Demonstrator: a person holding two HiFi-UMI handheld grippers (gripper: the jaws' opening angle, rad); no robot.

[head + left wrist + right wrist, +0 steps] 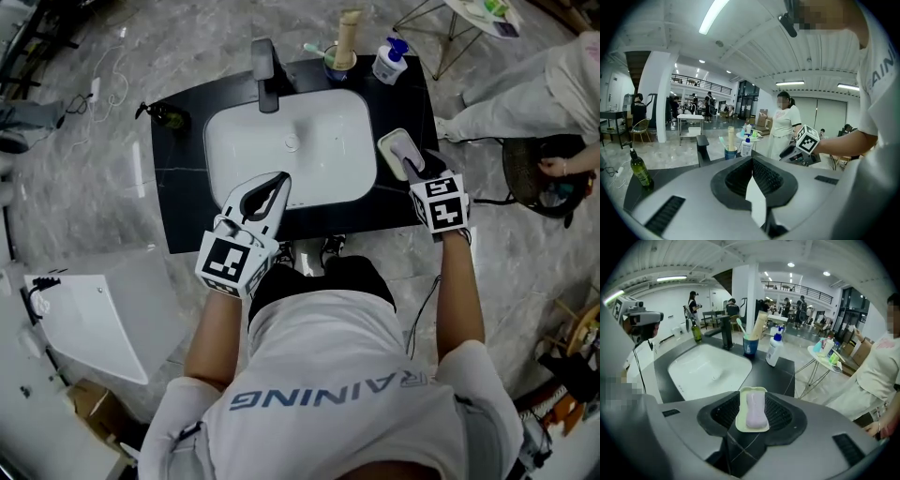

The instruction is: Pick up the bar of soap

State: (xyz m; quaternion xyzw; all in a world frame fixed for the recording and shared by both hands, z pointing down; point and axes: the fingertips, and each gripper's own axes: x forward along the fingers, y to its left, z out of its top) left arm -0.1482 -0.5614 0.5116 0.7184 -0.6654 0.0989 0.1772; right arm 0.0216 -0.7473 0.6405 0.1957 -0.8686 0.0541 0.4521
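A pale lilac bar of soap point(755, 409) lies in a cream soap dish point(741, 423) on the black counter, right of the basin. In the head view the soap point(406, 152) sits in the dish point(390, 141) just ahead of my right gripper point(413, 169). My right gripper point(755, 401) is open. Its jaws stand to either side of the dish, and the pads do not press on anything. My left gripper point(278, 181) hovers over the basin's front edge, shut and empty; in its own view the left gripper point(752, 161) has its pads meeting.
A white basin point(319, 178) is set in the black counter point(183, 202), with a dark faucet point(265, 73) behind it. A cup with a toothbrush point(337, 62) and a pump bottle point(390, 62) stand at the back right, and a green bottle point(170, 117) at the back left. A person point(553, 84) sits to the right.
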